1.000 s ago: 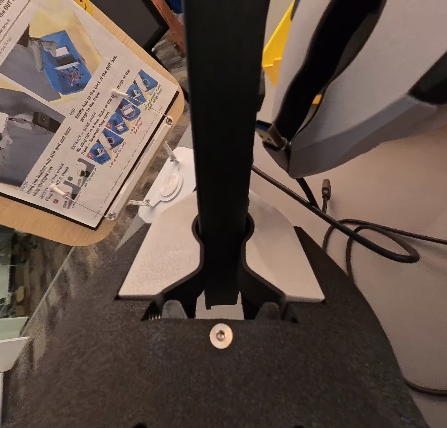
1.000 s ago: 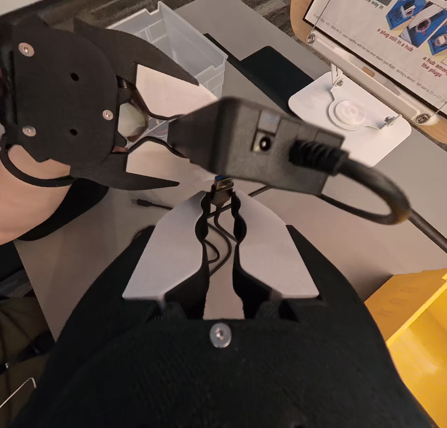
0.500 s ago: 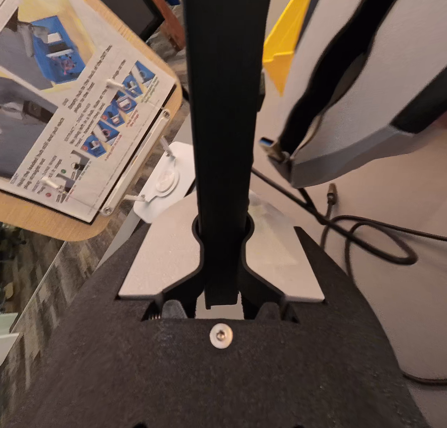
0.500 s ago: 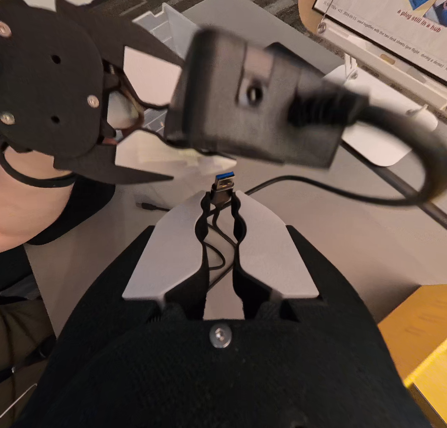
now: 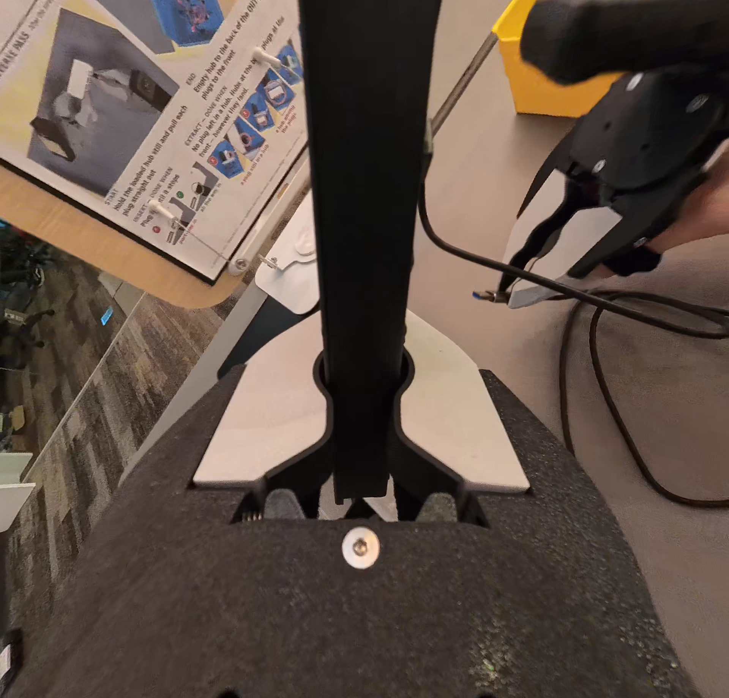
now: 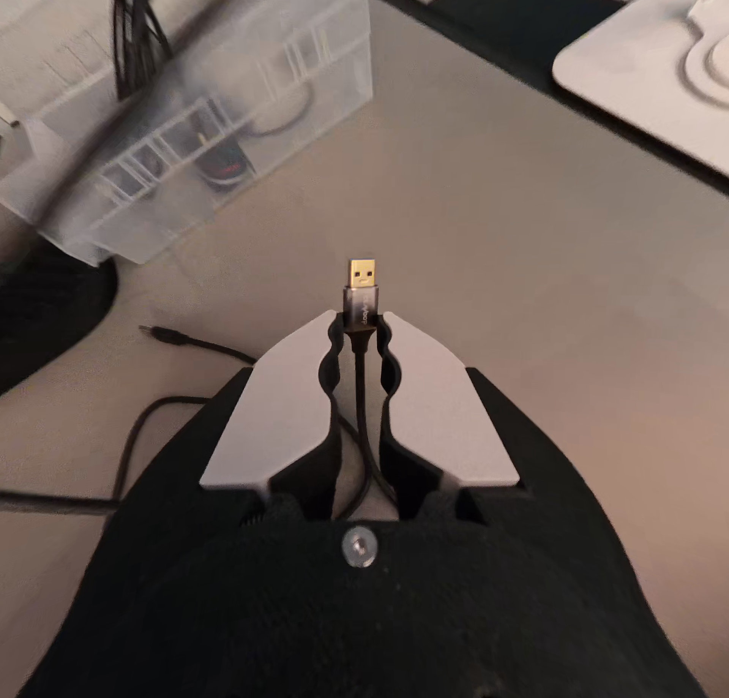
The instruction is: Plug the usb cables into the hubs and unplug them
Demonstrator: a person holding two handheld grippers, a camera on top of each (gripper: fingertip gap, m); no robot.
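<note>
Hub and plug apart.
Your left gripper (image 5: 363, 367) clamps the hub (image 5: 363, 166); your right gripper (image 6: 359, 316) pinches the plug (image 6: 361, 288), tip forward.

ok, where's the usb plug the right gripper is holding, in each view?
Left wrist view: usb plug right of centre, at the tip of the distant right gripper, pointing left.
Right wrist view: usb plug dead centre, pinched between the fingers.
Shared landmark: white stand base.
</note>
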